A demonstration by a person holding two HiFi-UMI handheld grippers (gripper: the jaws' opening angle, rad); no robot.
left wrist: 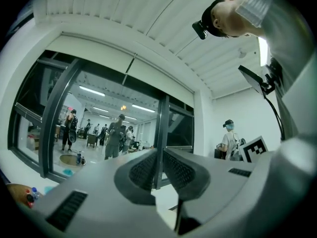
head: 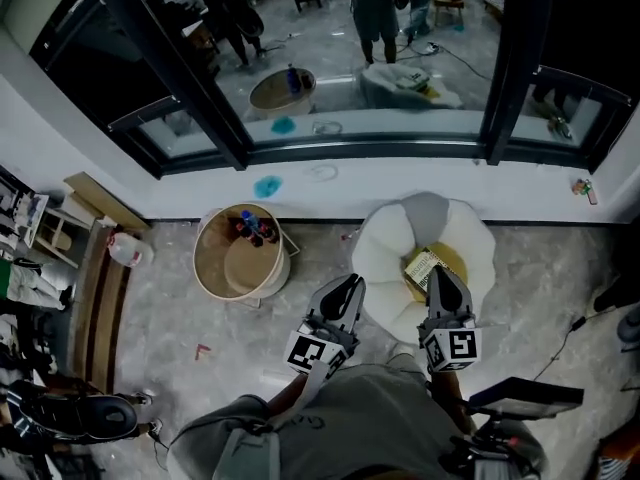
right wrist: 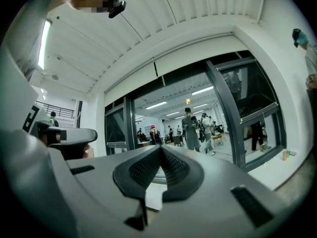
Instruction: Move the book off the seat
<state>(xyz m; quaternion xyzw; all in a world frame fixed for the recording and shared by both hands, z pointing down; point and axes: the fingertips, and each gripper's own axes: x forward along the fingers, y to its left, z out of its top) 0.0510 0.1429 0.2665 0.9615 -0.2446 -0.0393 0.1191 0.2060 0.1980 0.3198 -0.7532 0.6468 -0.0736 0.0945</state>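
A book (head: 424, 266) with a pale cover lies on the yellow middle of a white flower-shaped seat (head: 390, 253) on the floor by the window. My right gripper (head: 441, 277) hangs over the seat, its tip just beside the book, jaws shut and empty. My left gripper (head: 345, 290) is at the seat's left edge, also shut with nothing in it. In the left gripper view the left gripper (left wrist: 161, 155) points level at the window, pads together. The right gripper (right wrist: 161, 152) in the right gripper view does the same.
A round wooden tub (head: 240, 253) with small bottles stands on the floor left of the seat. A low white sill (head: 330, 183) and dark-framed windows run behind. Wooden shelving (head: 95, 268) lies at the left. A black stand (head: 525, 396) sits at my right.
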